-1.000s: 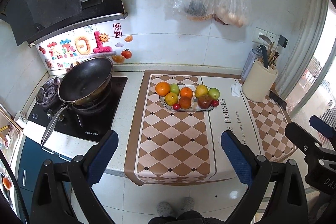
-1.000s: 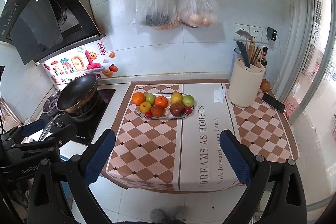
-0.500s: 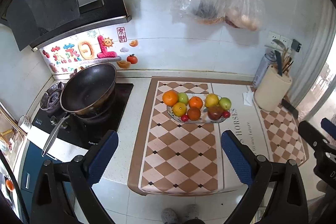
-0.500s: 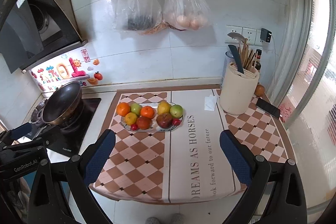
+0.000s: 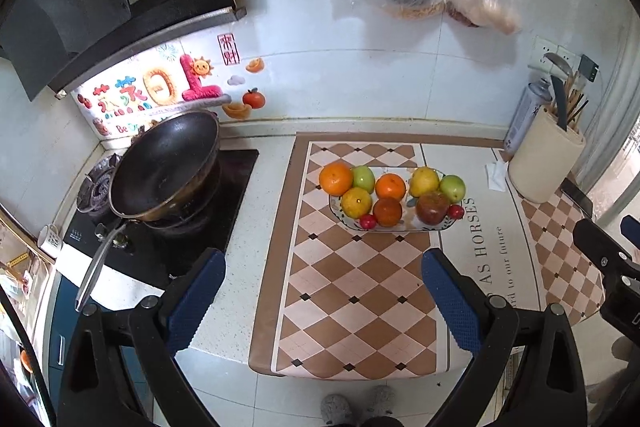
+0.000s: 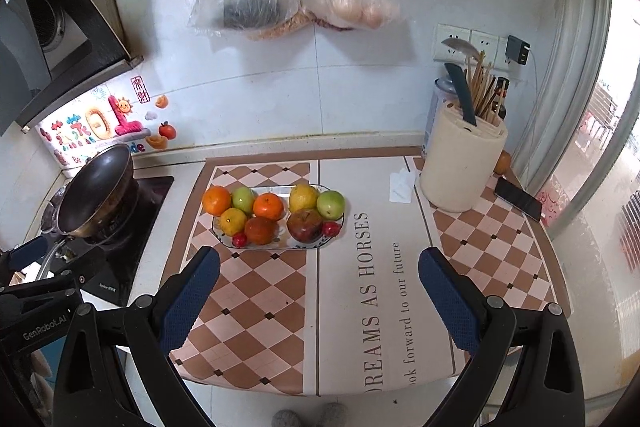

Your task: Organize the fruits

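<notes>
Through the left wrist camera, the left gripper (image 5: 323, 269) is hanging with its jaws spread wide and nothing between them, over the front part of the checked mat (image 5: 352, 307). Compared with a second ago, the counter is filling more of the view and the fruit plate (image 5: 400, 225) is sitting larger and lower in the picture, so this tool is closing in on it. The fruits are all lying on that plate: a big orange (image 5: 336, 179) at the left end (it overhangs the rim), a green apple (image 5: 364, 179), more oranges, a yellow fruit (image 5: 424, 181), a dark red apple (image 5: 432, 207) and two small red fruits. The wok (image 5: 168, 163) is resting on the stove to the left, well apart.

Through the right wrist camera, the right gripper (image 6: 319, 269) is likewise gaping and carrying nothing, hovering over the mat's lettered panel, short of the plate (image 6: 280, 245). Here too the plate is looming bigger than in the earlier pictures, and the view is swinging toward the utensil holder (image 6: 460, 167).

Both tools are approaching while the fruit stays where it was. Fruit gathered on one plate would suit either a sorting about to happen or one already finished (the pictures cannot decide).
</notes>
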Demonstrator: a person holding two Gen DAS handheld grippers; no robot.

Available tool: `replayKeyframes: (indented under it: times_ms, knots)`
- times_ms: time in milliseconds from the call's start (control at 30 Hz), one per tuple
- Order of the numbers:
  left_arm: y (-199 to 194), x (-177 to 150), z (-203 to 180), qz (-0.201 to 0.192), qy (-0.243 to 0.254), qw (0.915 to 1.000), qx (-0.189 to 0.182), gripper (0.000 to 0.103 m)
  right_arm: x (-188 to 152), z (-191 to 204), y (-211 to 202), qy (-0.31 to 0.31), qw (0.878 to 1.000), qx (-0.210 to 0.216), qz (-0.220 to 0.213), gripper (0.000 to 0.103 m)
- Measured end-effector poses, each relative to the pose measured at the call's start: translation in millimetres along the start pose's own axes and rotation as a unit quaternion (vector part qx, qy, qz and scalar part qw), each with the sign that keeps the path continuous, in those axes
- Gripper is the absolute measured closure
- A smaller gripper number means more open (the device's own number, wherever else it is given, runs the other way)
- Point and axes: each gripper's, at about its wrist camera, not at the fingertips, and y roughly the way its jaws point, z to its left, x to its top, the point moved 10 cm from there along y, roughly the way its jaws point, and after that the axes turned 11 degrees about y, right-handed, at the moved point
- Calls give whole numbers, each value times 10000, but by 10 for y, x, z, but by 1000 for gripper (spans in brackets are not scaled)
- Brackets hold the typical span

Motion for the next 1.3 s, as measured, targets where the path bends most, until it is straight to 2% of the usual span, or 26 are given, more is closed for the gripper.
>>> replayKeyframes:
  times_ms: [233,1300]
  knots:
    - [98,-12,-15,100,-34,9999,-77,3,-35,-8,82,20,10000,-24,77,2]
    - [52,-22,-74,2,-75,9998,-204,0,-14,-49,78,-50,10000,-13,50,0]
